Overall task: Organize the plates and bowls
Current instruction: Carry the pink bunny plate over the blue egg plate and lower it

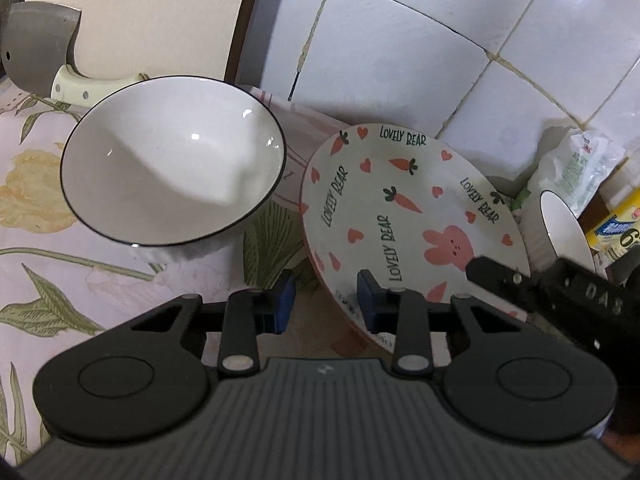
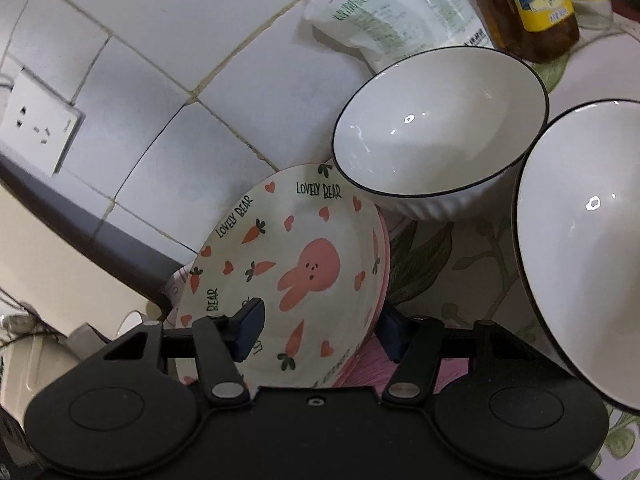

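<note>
While the left hand-held gripper (image 1: 326,300) has its two blue pads on either side of the near rim of the rabbit plate (image 1: 400,208), the pads stand narrowly apart and I cannot tell whether they press the rim: the right-hand pad lies over the plate's face, the other just outside its edge. The right hand-held gripper (image 2: 320,330) straddles the same plate (image 2: 304,272) from the other side, one pad over the printed face and the other behind the rim; its jaws are partly closed, and contact there cannot be told either. The plate, printed with a pink rabbit, carrots, hearts and the words LOVELY BEAR, is tilted with its face turned up toward both cameras and its far edge close to the tiled wall (image 1: 420,40); a second pink rim shows just under it in the right wrist view. Left of the plate in the left wrist view a white bowl with a thin black rim (image 1: 172,160) sits on the flowered table (image 1: 60,280), mouth up and tilted toward the camera. Behind it a cleaver (image 1: 36,48) leans against a pale board. In the right wrist view two more black-rimmed bowls stand to the plate's right, one ribbed bowl (image 2: 440,128) near the wall and another (image 2: 580,248) closer, both mouth up. A white bag (image 2: 392,12) and oil bottles (image 2: 532,0) stand beyond them, and a wall socket (image 2: 40,124) is at the left.
</note>
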A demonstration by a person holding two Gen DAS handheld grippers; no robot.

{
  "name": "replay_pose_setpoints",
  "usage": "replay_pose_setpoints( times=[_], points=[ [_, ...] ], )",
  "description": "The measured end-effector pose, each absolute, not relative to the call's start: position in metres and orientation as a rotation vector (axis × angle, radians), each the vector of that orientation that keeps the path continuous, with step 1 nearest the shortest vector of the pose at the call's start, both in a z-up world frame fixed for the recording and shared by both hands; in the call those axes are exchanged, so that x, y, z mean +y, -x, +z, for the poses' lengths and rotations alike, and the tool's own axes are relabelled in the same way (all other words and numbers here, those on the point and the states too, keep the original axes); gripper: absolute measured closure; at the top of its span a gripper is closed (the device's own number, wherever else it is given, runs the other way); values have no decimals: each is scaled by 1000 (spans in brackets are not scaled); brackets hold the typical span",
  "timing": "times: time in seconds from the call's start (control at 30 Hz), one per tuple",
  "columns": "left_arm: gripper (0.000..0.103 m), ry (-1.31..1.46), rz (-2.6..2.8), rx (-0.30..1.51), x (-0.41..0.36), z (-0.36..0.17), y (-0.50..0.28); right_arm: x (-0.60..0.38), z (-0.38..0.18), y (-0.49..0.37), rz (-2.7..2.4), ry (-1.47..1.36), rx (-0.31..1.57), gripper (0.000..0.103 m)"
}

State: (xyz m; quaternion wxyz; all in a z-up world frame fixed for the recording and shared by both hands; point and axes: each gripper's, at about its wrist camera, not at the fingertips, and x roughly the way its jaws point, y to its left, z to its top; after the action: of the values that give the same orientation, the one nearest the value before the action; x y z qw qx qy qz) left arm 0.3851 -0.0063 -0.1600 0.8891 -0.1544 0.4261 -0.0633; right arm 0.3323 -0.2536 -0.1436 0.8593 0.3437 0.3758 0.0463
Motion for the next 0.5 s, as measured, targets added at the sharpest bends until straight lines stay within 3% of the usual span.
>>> replay_pose_setpoints(
  times=[0.07,0.17,0.23,0.3,0.5],
  points=[
    [83,335,-159,879,-6,-163,-386,-256,-145,-330,110,-711,777,43],
    [86,373,-171,878,-3,-166,-387,-258,-148,-329,103,-697,766,56],
    [86,387,-164,876,-3,-166,-386,-258,-149,-329,76,-673,767,75],
    [86,387,-159,872,-4,-167,-385,-258,-150,-328,51,-628,766,84],
    [84,248,-118,885,-20,-152,-380,-249,-142,-324,59,-533,741,82]
  ],
)
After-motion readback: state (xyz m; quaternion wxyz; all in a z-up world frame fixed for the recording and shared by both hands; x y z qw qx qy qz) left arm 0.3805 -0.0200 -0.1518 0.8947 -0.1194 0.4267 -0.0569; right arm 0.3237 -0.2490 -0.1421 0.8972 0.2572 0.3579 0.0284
